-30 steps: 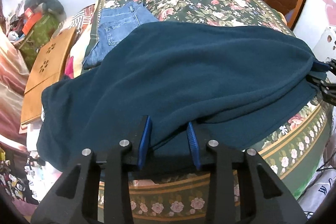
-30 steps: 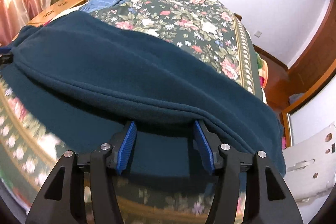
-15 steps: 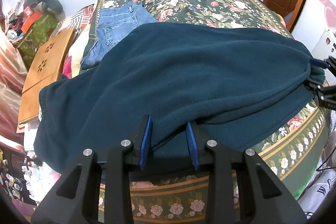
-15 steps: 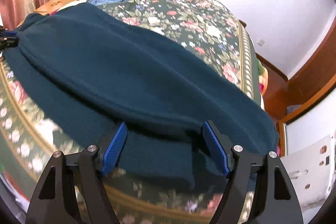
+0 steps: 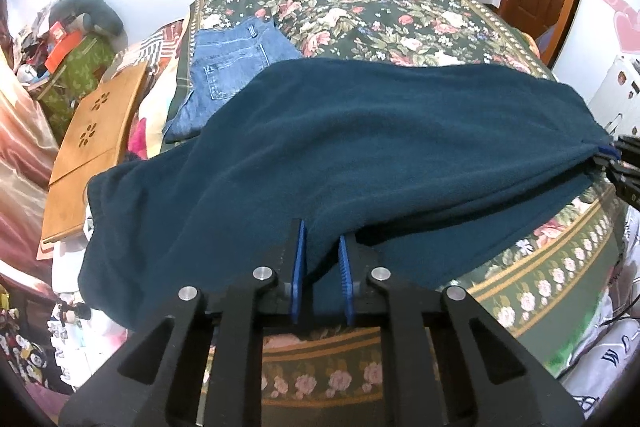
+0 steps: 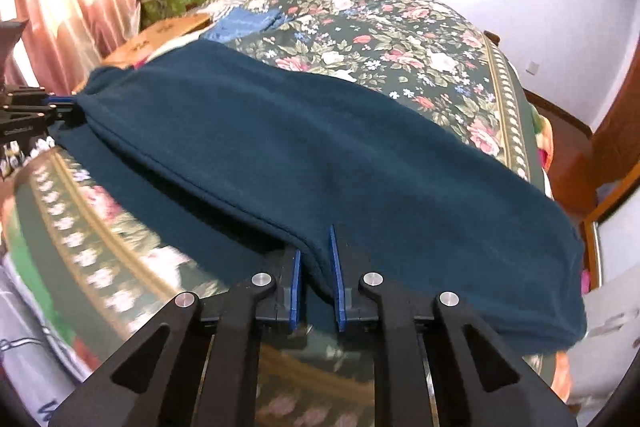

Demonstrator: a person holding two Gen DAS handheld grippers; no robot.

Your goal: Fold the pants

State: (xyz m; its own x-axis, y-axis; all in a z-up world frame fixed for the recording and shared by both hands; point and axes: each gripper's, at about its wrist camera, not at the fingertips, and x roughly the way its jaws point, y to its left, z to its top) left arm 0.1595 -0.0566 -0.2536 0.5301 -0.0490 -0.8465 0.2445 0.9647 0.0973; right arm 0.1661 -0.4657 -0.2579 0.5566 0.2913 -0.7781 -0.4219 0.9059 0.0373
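Both my claws have just been closing: right gripper (image 6: 316,275) and left gripper (image 5: 322,269) now pinch the near edge of the teal pants (image 5: 360,147) spread across the floral bed (image 5: 380,7), so I judge lifting to fold comes next.

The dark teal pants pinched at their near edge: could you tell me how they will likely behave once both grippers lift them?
The dark teal pants will probably go floppy and sag between the left gripper and right gripper, since the cloth already drapes in soft folds over the bed. The fleecy-looking surface suggests little slipping from the pads. Likely fairly light for their bulk.
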